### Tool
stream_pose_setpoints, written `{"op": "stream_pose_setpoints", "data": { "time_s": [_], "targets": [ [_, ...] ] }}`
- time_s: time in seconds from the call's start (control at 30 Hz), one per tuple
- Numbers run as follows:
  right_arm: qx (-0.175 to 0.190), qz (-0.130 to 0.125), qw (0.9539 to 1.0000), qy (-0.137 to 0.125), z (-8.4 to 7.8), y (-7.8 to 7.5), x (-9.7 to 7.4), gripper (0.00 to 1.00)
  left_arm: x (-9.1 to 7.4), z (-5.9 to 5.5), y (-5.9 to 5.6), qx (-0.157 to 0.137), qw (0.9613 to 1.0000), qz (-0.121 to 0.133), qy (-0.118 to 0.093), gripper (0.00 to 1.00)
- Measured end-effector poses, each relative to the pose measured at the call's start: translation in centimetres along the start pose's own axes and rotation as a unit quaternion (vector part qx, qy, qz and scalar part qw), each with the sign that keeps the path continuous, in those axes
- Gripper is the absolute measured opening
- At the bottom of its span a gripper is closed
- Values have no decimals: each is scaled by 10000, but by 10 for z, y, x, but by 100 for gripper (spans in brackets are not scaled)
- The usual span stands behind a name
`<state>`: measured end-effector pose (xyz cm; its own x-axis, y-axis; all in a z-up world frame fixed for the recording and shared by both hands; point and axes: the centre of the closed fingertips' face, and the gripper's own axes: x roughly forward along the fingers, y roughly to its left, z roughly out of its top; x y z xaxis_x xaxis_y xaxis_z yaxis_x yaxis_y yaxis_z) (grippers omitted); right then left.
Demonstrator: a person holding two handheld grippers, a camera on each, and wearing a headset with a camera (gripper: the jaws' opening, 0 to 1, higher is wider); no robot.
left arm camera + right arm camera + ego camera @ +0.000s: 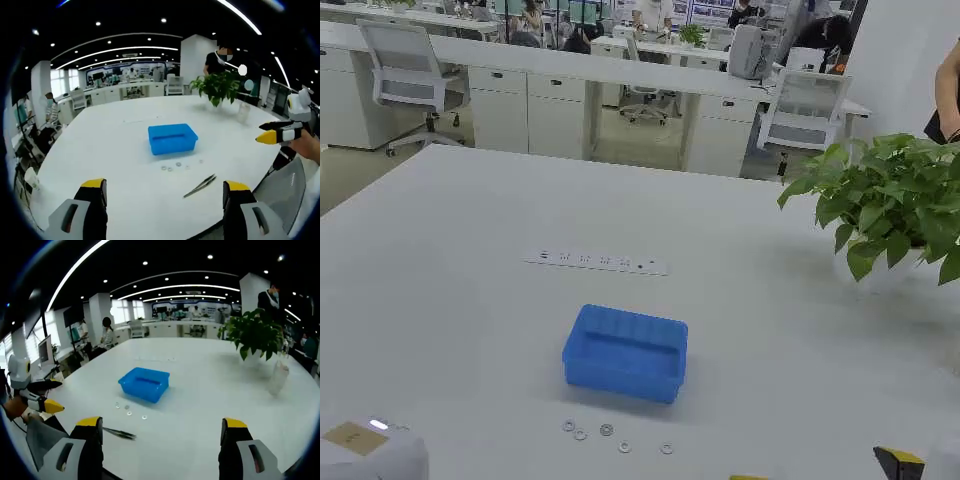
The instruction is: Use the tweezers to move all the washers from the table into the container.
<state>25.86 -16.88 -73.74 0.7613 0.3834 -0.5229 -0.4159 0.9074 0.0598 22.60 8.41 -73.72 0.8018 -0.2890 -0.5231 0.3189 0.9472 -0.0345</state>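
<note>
Washers are lying loose on the white table, five that we are counting in the head view. They are strung in a short row just on the near side of the blue container, close to its wall but apart from it. We are seeing none inside the container, so we are judging the task to be at its very start. The tweezers are lying flat on the table, nearer to us than the washers and a little to their right, with neither gripper touching them.

We are holding the left gripper by the near edge of the table, its jaws spread wide with nothing between them. We are holding the right gripper the same way, off to the right, jaws also standing wide apart and empty.

So the step in hand, as we are reading it, is the reach for the tweezers. The next move is calling for one gripper to come down low over them and close across their two thin arms, well back from the tips, so that squeezing can pinch a washer. Because they are lying flat and slender, we are expecting a shallow, careful approach; a clumsy one could push them into the washers and scatter them.
</note>
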Motion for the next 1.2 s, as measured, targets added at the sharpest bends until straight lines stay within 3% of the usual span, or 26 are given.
{"op": "stream_pose_setpoints", "data": {
  "time_s": [0.7, 1.2],
  "targets": [
    [29, -53, 10000, 66, -6, -5, -2, 96, 2, -8, 1, 66, 9999, 8, 142, 96],
    [8, -76, 9999, 93, -7, -7, -1, 96, 4, -4, -1, 146, 9998, -95, 65, 95]
  ]
}}
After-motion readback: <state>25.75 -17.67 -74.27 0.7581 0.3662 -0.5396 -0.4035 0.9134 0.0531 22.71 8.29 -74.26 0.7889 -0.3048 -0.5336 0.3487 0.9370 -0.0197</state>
